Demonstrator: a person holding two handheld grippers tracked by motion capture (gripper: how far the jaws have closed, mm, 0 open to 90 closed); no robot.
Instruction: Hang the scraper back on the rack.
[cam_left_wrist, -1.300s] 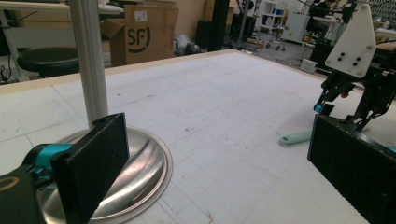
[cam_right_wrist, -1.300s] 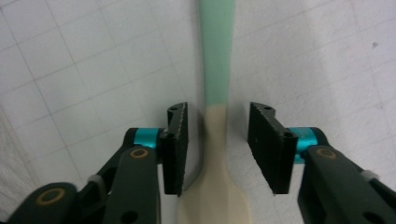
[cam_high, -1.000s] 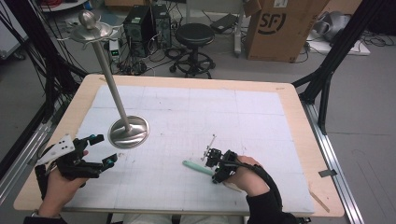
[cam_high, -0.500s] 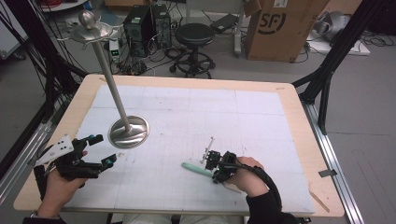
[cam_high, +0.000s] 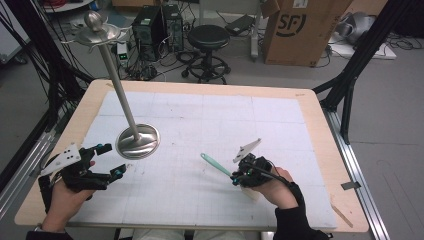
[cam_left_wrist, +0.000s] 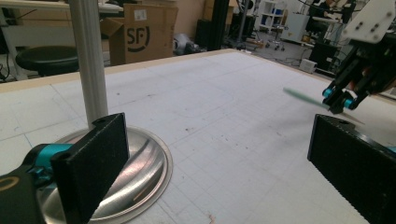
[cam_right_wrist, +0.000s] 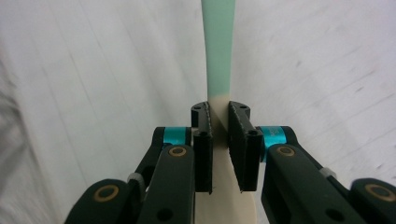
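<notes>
Spatula (cam_right_wrist: 218, 56) clamped between right jaws

Lab or robotics workshop, not a home. Counter (cam_high: 320, 125) is a wooden board with a white gridded mat, boxed in by black metal frame struts (cam_high: 350, 75). Bare grey floor at 12 o'clock: computer towers (cam_high: 157, 22) with loose cables, a black round stool (cam_high: 208, 37), an SF shipping carton (cam_high: 305, 30) at 1 o'clock. Left gripper view shows shelving and more equipment (cam_left_wrist: 299, 18) at the back.
</notes>
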